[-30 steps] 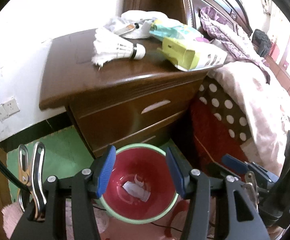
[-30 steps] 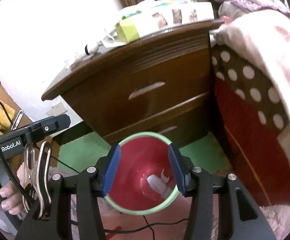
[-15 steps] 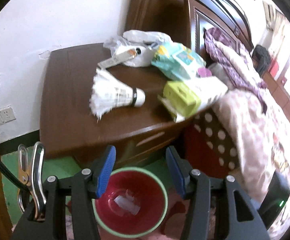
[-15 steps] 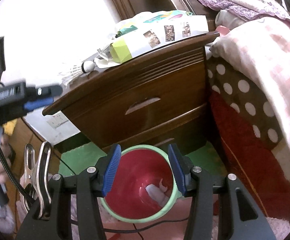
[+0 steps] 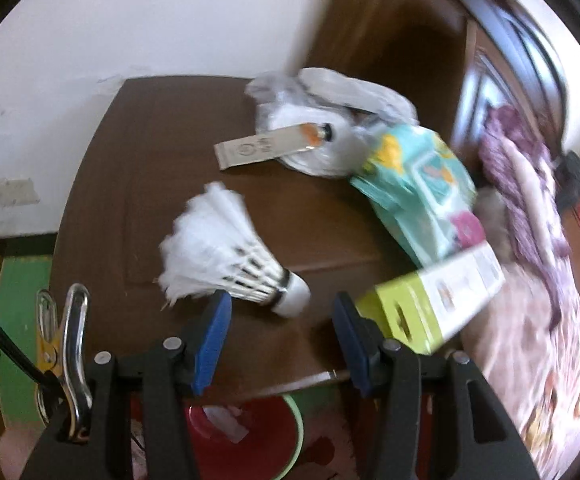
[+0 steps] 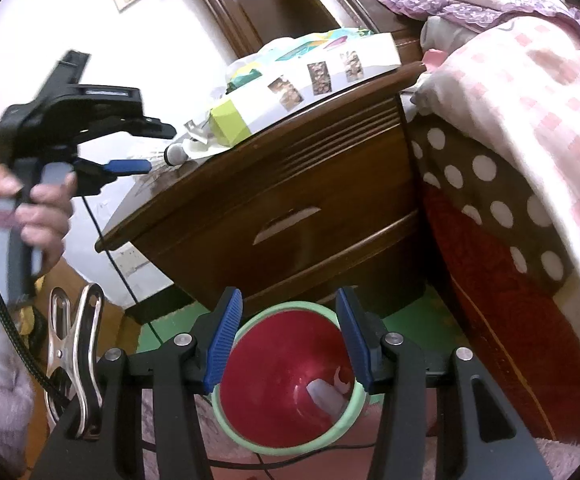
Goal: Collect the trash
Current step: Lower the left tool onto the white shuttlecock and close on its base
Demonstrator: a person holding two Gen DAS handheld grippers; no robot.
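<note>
Because the shuttlecock (image 5: 246, 268) lies just ahead of its parted, empty jaws, the left gripper (image 5: 282, 320) hangs over the nightstand (image 5: 138, 152), while the right gripper (image 6: 290, 332), also parted and empty, frames the red bin (image 6: 274, 356) waiting below.

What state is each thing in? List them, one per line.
Left gripper: open, empty, above the nightstand.
Right gripper: open, empty, over the bin.
Shuttlecock: lying on its side.
Red bin: upright, paper scraps inside.
Nightstand drawer: closed.
Yellow-green box: lying flat, overhanging the edge.
</note>
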